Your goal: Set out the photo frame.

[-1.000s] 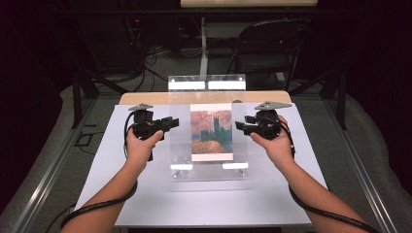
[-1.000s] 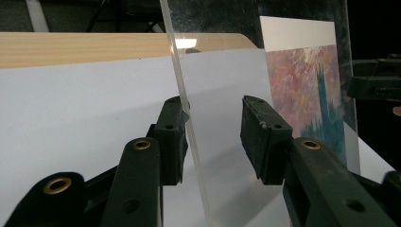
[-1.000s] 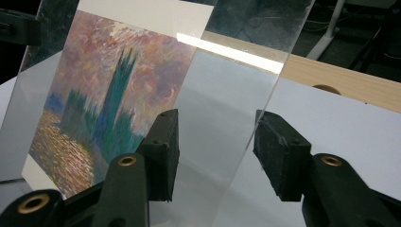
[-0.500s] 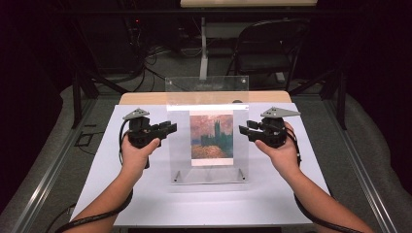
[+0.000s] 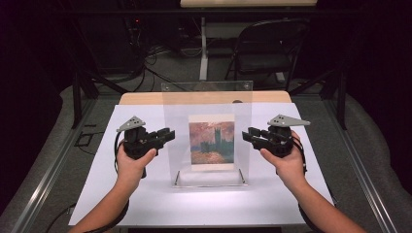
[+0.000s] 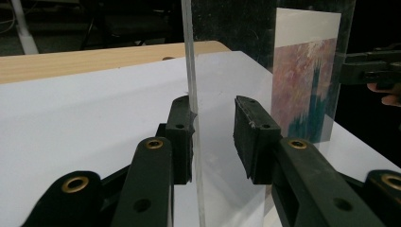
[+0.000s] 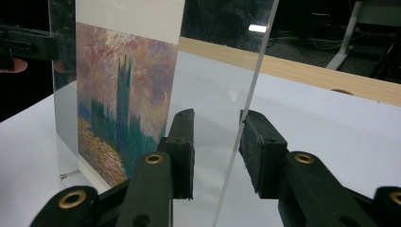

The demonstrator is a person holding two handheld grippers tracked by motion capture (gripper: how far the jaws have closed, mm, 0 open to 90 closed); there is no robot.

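A clear acrylic picture frame [image 5: 209,104] stands upright on the white sheet, holding a painted print [image 5: 211,141] of a tower under a pink sky. My left gripper [image 5: 170,135] is at its left edge and my right gripper [image 5: 247,135] at its right edge. In the left gripper view the panel's edge [image 6: 191,71] runs between my jaws [image 6: 213,127]. One pad is against it and the other is apart. In the right gripper view the edge [image 7: 255,80] also lies between the jaws [image 7: 215,137], with a gap on one side. Both pairs of jaws have just been closing.
A white sheet [image 5: 145,194] covers the wooden table [image 5: 145,98]. A folding chair [image 5: 267,48] and cables stand on the dark floor beyond the far edge. Metal rails [image 5: 53,165] run along both sides of the table.
Both hands have come toward the near side of the table and their jaws have narrowed around the frame's edges. The frame sits slightly nearer and its bright glare strips have gone.
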